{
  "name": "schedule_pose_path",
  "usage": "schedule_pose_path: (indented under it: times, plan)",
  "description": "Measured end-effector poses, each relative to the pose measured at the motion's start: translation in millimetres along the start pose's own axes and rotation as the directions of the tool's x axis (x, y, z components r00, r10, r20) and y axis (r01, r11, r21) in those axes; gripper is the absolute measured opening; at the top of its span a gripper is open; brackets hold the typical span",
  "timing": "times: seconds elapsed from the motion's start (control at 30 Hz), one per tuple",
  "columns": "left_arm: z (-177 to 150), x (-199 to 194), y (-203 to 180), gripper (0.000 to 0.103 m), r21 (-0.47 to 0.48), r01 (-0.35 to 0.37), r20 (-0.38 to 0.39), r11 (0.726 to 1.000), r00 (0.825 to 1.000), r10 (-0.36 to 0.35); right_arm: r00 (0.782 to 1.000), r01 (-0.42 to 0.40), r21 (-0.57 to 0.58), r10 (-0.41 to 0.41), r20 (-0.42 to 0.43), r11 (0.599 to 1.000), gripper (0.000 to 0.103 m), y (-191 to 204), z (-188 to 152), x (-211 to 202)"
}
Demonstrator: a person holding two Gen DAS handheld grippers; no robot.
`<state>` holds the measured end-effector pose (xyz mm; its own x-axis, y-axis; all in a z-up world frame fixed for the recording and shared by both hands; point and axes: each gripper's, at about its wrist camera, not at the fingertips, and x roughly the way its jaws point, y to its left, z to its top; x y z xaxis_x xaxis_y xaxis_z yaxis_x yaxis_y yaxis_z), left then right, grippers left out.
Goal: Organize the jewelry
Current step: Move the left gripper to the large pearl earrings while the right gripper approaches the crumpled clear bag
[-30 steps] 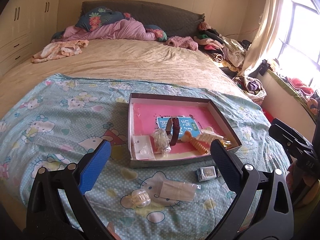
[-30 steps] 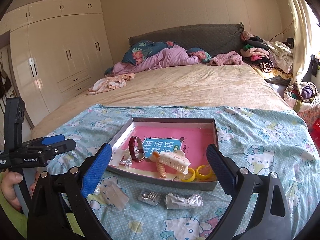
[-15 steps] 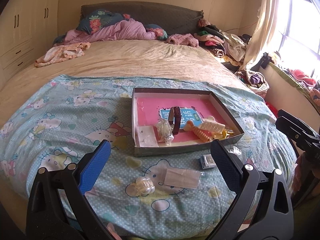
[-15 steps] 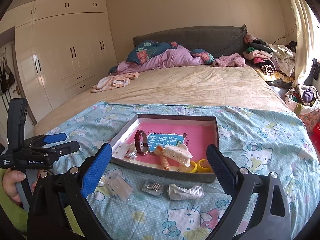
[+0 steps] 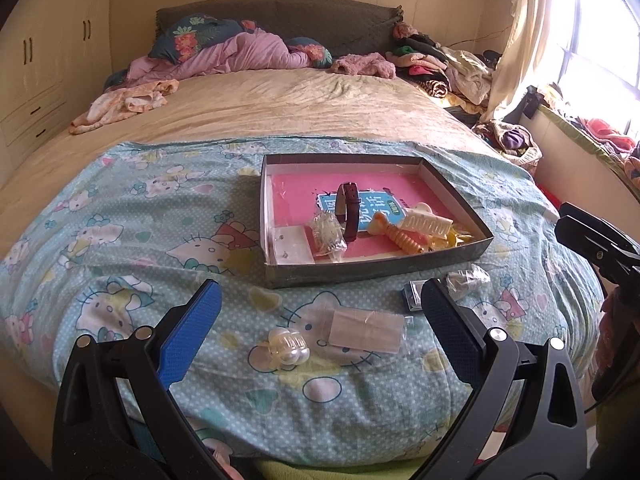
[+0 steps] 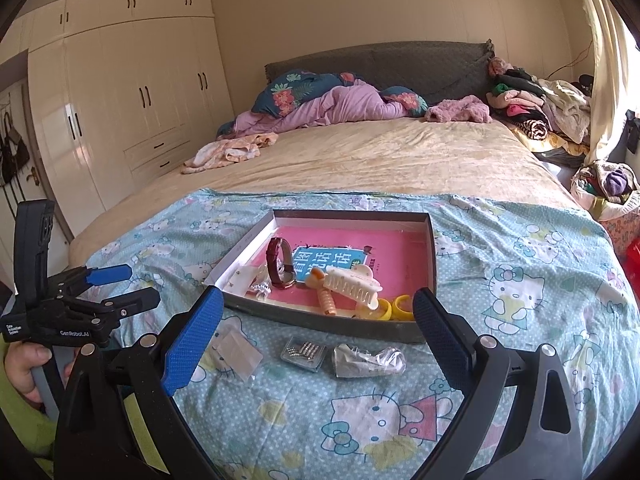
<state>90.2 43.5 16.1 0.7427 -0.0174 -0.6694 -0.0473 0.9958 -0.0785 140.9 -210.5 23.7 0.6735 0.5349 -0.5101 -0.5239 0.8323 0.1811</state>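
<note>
From my left gripper [image 5: 318, 320], jaws wide and empty: a cartoon-cat blue blanket [image 5: 132, 240] over a beige bed. From my right gripper [image 6: 318, 326], equally spread: the shallow grey cardboard box [image 6: 430, 256] holds a maroon-strapped watch [image 6: 280, 270]; what looks like bagged jewelry [image 6: 366, 360] lies outside.

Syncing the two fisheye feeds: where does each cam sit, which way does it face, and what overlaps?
Left wrist: on the left gripper, open, facing up the bed at the tray and pearl clip; the right gripper's tip shows at the right edge.
Right wrist: on the right gripper, open, same heading from further right; the left gripper and the hand holding it show at left.
Shared: tray, watch, white claw clip, flat packet.
</note>
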Motion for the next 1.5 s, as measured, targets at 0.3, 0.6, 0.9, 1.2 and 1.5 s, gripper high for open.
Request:
schedule_pose_path:
  times: [0.3, 0.6, 0.9, 1.2, 1.5]
  plan:
    - [-11.5, 10.1, -0.5, 0.093, 0.009, -0.006, -0.035, 1.0, 0.999, 0.006, 0.999, 0.008, 0.01, -0.008, -0.031, 1.0, 0.095, -6.2, -10.1, 4.7]
    - [-18.8, 19.2, 3.8, 0.093, 0.006, -0.017, -0.068, 1.0, 0.998, 0.017, 0.997, 0.017, 0.023, -0.016, -0.071, 1.0, 0.095, -12.1, -21.4, 15.1]
    - [-27.7, 32.1, 12.1, 0.093, -0.009, -0.03, -0.107, 0.999, 0.994, 0.029, 0.994, 0.022, 0.035, -0.018, -0.11, 0.999, 0.095, -15.4, -31.5, 28.3]
    - [-38.3, 51.1, 24.7, 0.093, -0.034, -0.058, -0.158, 0.998, 0.986, 0.052, 0.987, 0.024, 0.044, -0.016, -0.157, 0.999, 0.095, -19.0, -42.3, 43.3]
    - [-47.8, 67.0, 40.6, 0.093, -0.066, -0.07, -0.203, 0.995, 0.978, 0.055, 0.982, 0.032, 0.059, -0.021, -0.189, 0.998, 0.095, -25.0, -49.1, 57.2]
